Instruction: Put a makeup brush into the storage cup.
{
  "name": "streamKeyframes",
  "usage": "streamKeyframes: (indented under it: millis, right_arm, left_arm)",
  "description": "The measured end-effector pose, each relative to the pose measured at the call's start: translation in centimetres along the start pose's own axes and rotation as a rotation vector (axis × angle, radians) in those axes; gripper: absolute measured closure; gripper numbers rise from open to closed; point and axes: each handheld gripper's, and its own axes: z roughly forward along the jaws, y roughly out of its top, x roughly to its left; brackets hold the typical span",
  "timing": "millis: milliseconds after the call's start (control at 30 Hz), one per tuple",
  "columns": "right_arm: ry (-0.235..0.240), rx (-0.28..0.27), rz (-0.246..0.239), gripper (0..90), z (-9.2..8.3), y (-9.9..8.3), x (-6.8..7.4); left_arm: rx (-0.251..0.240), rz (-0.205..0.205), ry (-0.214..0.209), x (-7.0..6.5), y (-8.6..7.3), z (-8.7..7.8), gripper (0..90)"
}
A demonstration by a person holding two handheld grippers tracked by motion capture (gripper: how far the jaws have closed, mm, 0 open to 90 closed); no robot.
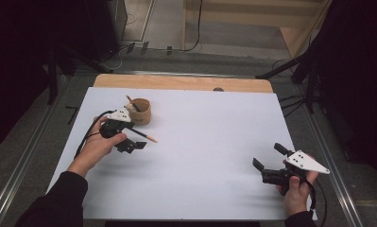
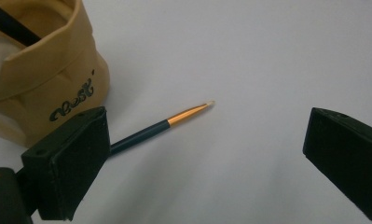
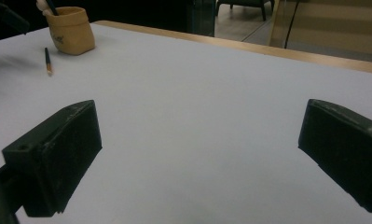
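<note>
Brush (image 2: 162, 125): thin dark handle, orange-gold band, pale pointed tip. Lies flat on the white bench (image 1: 200, 156), just beside the tan pouch (image 1: 141, 111), tip pointing away from it. In the left gripper view its near end passes behind one jaw; whether it touches that jaw, cannot tell.

Pouch: soft tan fabric, rim rolled over, dark script lettering on the side. Stands upright near the far left of the bench. Contents: one dark-handled stick leaning on the rim, plus something pale, not identifiable.

Left tool (image 1: 132, 144): jaws wide apart, holding nothing, low over the bench just beside the brush and pouch.

Right tool (image 1: 267, 158): jaws wide apart, holding nothing, near the right front corner of the bench, well apart from brush and pouch.
</note>
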Motion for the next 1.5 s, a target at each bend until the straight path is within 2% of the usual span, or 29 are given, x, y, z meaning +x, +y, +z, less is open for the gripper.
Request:
streamKeyframes:
  millis: [100, 267, 467, 667, 1067, 1167, 1333, 1500]
  right_arm:
    - [0.000, 0.002, 0.003, 0.0, 0.0, 0.0, 0.0]
    - [0.001, 0.002, -0.001, 0.0, 0.1, 0.0, 0.0]
    - [0.001, 0.003, -0.001, 0.0, 0.1, 0.0, 0.0]
    - [-0.003, 0.007, 0.003, 0.0, 0.2, -0.1, -0.1]
    - [-0.004, 0.008, 0.003, 0.0, 0.2, -0.2, -0.2]
    - [-0.008, 0.008, 0.006, 0.0, 0.2, -0.2, -0.2]
    - [-0.008, 0.010, 0.009, 0.0, 0.2, -0.2, -0.3]
    - [-0.007, 0.016, 0.008, 0.0, 0.3, -0.3, -0.3]
  left_arm:
    - [0.020, 0.025, 0.003, 0.1, 0.1, 0.1, 1.5]
    - [0.038, 0.025, 0.018, 0.6, 0.1, 0.2, 3.2]
    - [0.082, 0.062, 0.029, 0.7, 0.1, 0.5, 6.9]
    - [0.097, 0.052, 0.044, 0.9, -0.1, 1.1, 15.8]
    - [0.168, 0.088, 0.144, 1.0, 0.6, 2.7, 25.0]
    - [0.182, 0.080, 0.160, 1.2, 0.6, 3.1, 27.5]
    - [0.198, 0.056, 0.138, 1.6, 0.3, 3.3, 28.4]
    - [0.211, 0.062, 0.146, 1.7, 0.2, 3.5, 28.6]
